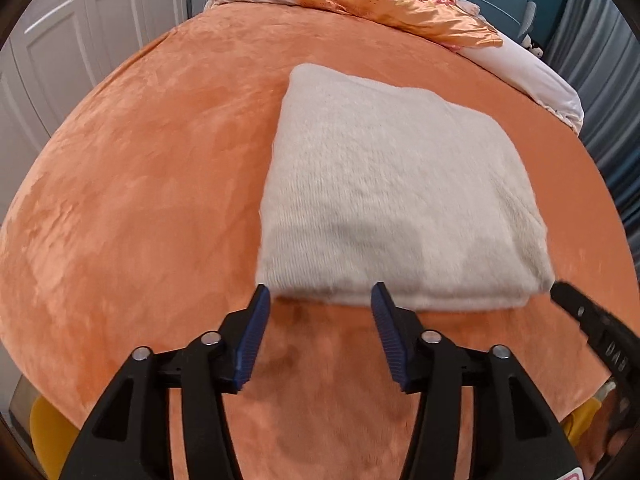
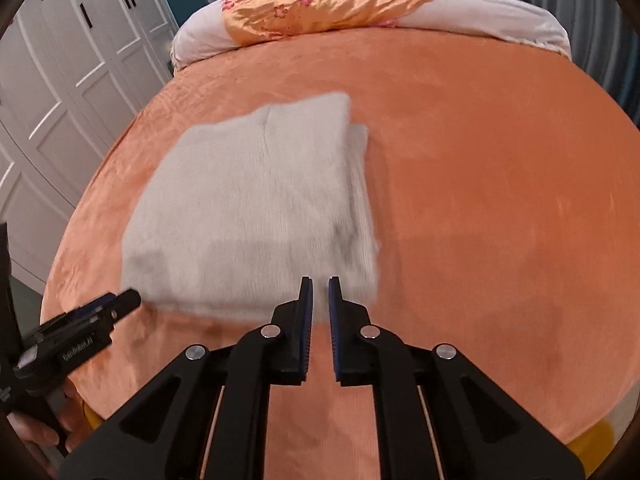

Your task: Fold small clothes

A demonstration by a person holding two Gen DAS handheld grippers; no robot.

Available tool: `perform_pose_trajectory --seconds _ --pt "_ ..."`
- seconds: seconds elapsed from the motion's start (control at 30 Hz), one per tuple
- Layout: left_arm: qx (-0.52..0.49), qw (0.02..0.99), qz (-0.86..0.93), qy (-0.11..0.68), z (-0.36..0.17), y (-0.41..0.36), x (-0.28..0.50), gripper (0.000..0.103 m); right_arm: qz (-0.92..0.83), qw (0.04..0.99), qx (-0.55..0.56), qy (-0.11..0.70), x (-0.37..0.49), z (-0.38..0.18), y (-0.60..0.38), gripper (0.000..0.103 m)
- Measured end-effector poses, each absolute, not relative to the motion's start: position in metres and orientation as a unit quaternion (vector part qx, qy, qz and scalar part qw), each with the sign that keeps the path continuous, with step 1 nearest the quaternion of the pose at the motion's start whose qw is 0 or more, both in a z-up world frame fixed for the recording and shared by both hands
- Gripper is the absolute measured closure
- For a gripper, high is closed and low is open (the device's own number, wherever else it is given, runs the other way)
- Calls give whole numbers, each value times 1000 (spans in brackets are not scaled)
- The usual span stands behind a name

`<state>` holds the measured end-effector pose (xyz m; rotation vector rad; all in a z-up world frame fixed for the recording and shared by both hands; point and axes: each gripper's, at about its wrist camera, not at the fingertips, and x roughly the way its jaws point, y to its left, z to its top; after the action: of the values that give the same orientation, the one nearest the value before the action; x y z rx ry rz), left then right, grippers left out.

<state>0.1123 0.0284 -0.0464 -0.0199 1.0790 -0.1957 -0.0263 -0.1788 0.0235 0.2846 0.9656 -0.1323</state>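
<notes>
**Folded garment on the bed, both tools clear of it**

A cream, fuzzy garment (image 1: pixel 396 200) lies folded into a thick rectangle on the orange bedspread (image 1: pixel 140 200), roughly mid-bed. Its layered edge shows along the near side and, from the right wrist view, down its right side too.

The left tool (image 1: pixel 320 300) hangs just short of the garment's near edge, its blue pads (image 1: pixel 252 344) well apart with nothing between them, only bedspread beneath. The right tool (image 2: pixel 320 286) sits close by the garment's near right corner, its pads almost together, a thin gap showing, and no cloth caught in it. Each tool's tip shows at the edge of the other's view, so the two are near one another along the same side of the garment.

At the head of the bed are a white pillow (image 2: pixel 500 12) and a shiny orange flowered cover (image 2: pixel 320 4). White wardrobe doors (image 2: pixel 60 80) stand beside the bed.
</notes>
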Motion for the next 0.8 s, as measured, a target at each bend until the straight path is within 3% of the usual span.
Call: perform_pose_trajectory --seconds 0.03,0.1,0.13,0.17,0.53,0.7,0.8 --pt "-4 855 -90 511 -48 27 107 46 -68 872 135 465 -21 19 -176 93" --pt "5 858 -86 507 -49 23 96 42 -76 869 136 470 -29 9 -173 78" --pt "9 858 -84 507 -51 21 91 41 -79 869 134 470 -32 5 -169 64" --pt "13 857 -84 508 -53 19 86 41 -83 870 130 469 -38 5 -166 59" --pt "45 846 -73 526 -89 7 41 39 -100 872 104 468 -74 -21 -151 41" --pt "53 860 -66 504 -96 9 29 29 -116 862 115 481 -73 -40 -151 34" --pt "55 865 -61 496 -101 11 26 19 -122 868 81 474 -77 -47 -140 24"
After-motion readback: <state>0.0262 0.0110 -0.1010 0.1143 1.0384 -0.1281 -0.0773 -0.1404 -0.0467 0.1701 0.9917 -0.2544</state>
